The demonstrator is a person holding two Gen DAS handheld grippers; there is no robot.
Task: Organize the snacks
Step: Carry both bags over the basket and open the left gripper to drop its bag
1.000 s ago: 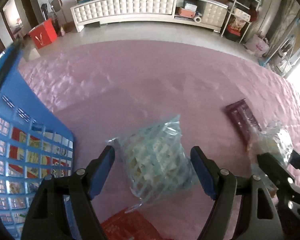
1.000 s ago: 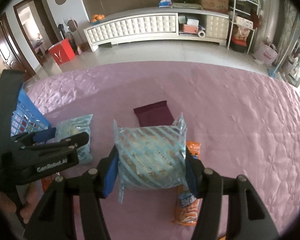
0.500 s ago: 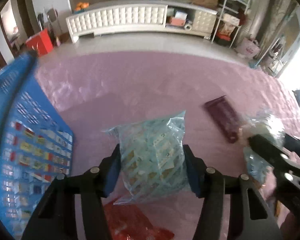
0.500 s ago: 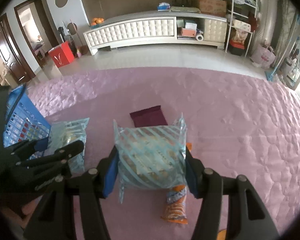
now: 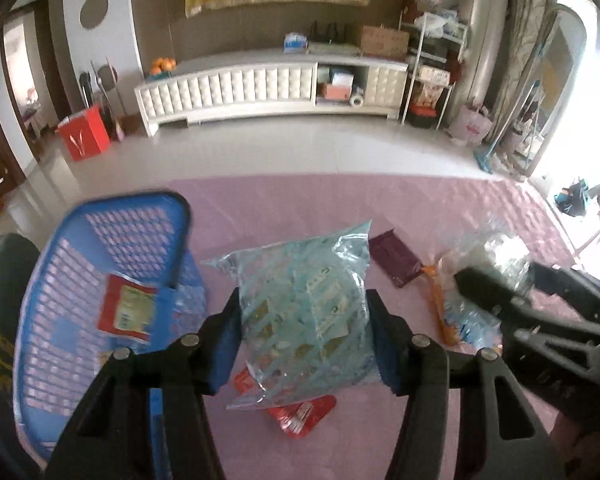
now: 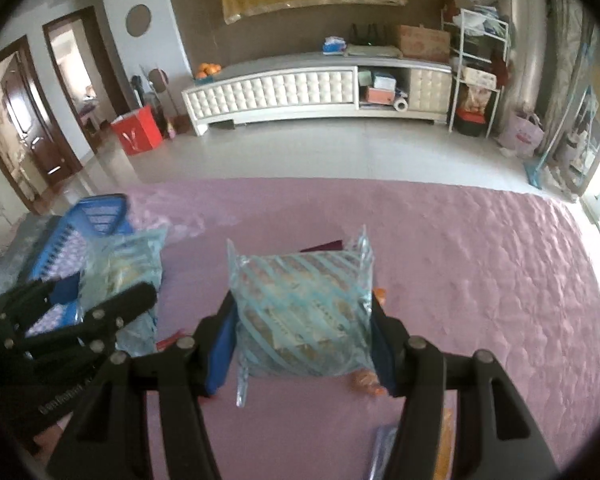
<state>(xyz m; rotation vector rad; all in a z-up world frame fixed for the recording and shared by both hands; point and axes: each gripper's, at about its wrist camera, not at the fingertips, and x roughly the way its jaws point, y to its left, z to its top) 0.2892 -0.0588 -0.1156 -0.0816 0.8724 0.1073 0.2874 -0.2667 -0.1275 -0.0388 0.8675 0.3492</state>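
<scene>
My left gripper (image 5: 306, 334) is shut on a clear light-blue snack bag (image 5: 304, 300) and holds it above the pink bedspread, just right of the blue basket (image 5: 60, 320). A red snack packet (image 5: 126, 310) lies in the basket. My right gripper (image 6: 302, 338) is shut on a blue-striped snack bag (image 6: 302, 312), lifted above the bed. In the right wrist view the left gripper's bag (image 6: 128, 264) shows at the left, next to the basket (image 6: 96, 216).
On the pink bedspread (image 6: 480, 280) lie a maroon packet (image 5: 394, 258), an orange packet (image 5: 440, 304) and a red packet (image 5: 300, 416). Beyond the bed are bare floor, a white cabinet (image 6: 312, 92) and a red box (image 6: 137, 130).
My left gripper closed on the light-blue bag, lifted it and moved toward the basket, whose inside now shows. My right gripper kept its striped bag and rose.
</scene>
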